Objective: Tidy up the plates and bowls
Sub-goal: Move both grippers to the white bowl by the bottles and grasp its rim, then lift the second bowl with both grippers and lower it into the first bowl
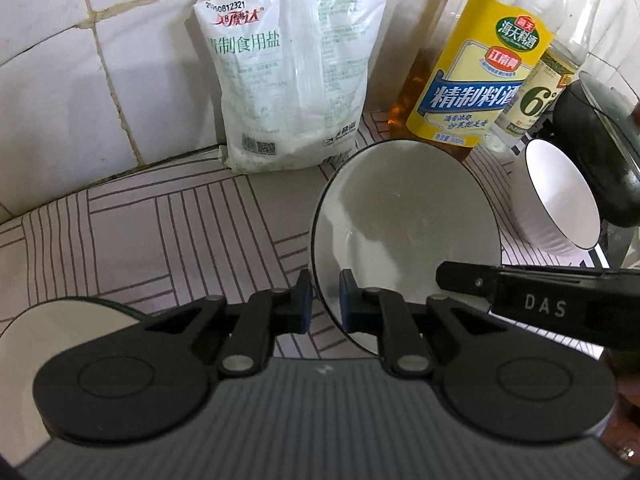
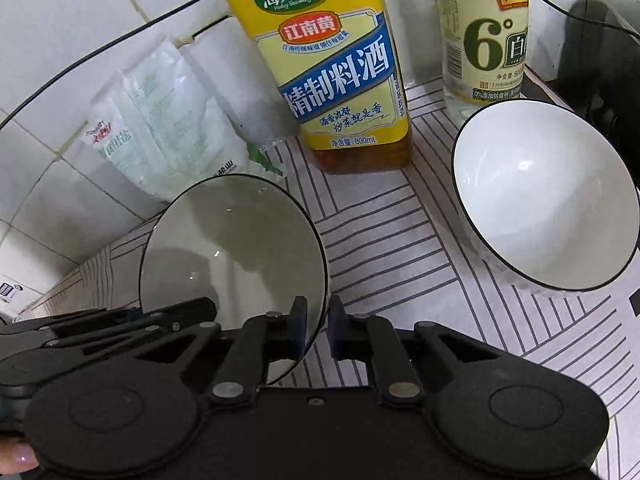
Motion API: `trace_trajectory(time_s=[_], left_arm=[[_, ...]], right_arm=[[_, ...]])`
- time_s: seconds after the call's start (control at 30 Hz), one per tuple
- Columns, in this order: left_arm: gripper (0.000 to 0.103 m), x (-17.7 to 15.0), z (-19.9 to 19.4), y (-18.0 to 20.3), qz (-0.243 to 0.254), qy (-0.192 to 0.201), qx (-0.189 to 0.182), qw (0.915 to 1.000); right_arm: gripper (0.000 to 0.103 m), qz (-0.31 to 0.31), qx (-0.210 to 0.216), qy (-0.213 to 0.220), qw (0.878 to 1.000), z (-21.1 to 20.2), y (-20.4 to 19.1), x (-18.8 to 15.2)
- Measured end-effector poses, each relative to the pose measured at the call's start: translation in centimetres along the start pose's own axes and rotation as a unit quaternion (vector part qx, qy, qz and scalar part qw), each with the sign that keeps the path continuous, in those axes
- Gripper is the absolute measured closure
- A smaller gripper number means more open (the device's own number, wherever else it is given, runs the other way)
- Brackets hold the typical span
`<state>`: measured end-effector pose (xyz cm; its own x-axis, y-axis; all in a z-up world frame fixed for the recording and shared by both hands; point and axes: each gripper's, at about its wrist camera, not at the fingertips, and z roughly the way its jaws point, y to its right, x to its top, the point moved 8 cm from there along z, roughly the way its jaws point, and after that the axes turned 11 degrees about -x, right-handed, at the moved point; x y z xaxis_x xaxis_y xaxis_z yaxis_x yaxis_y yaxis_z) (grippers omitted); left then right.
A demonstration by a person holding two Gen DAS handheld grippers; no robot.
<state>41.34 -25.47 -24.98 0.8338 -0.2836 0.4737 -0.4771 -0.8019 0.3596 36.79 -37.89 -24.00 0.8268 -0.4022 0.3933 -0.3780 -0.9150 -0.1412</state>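
Note:
A white bowl with a thin black rim (image 1: 404, 232) (image 2: 232, 248) sits on the striped counter mat, and both grippers hold it. My left gripper (image 1: 325, 300) is shut on its left rim, one blue pad inside the bowl and one outside. My right gripper (image 2: 319, 320) is shut on the opposite rim in the same way. Each gripper shows in the other's view: the right gripper (image 1: 444, 276) and the left gripper (image 2: 208, 308). A second white bowl (image 1: 560, 196) (image 2: 548, 200) stands free to the right. A white plate (image 1: 60, 324) lies at the lower left.
Against the tiled wall stand a salt bag (image 1: 288, 72), a yellow-labelled cooking wine bottle (image 2: 332, 60) and a clear vinegar bottle (image 2: 484, 32). A dark pot with a glass lid (image 1: 600, 152) sits right of the second bowl. A person's fingertip (image 2: 20, 458) shows at the corner.

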Motion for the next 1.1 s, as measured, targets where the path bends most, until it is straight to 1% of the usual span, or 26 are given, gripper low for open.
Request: trace_trajectory(time_s=[0.13,0.37,0.53,0.7,0.9,1.1], left_arm=[[0.091,-0.4,-0.7,0.4,-0.010,-0.003,-0.007,0.9999],[0.091,-0.7,-3.6,2.0,-0.004,-0.001,-0.014,0.9999],[0.090,-0.8,-6.8,3.9,0.017,0.013,-0.033,0.9992],[0.090,-1.4,-9.8,5.8,0.034,0.026,-0.050,0.9978],[0.090,-3.2,-12.5,7.8,0.052,0.028,-0.062,0.9963],[0.090,-5.5,-14.0,9.2,0.067,0.024,-0.063,0.9955]], right_arm=[[0.090,0.020,0.015,-0.014,1.000,-0.3,0.6,-0.6],[0.089,0.038,0.032,-0.013,0.999,-2.9,1.0,-1.8],[0.088,0.054,0.047,-0.002,0.997,-6.2,1.5,-2.7],[0.088,0.061,0.058,0.027,0.996,-10.2,2.0,-3.6],[0.088,0.055,0.053,0.048,0.996,-13.9,2.4,-5.5],[0.087,0.063,0.053,0.052,0.995,-15.8,3.2,-8.2]])
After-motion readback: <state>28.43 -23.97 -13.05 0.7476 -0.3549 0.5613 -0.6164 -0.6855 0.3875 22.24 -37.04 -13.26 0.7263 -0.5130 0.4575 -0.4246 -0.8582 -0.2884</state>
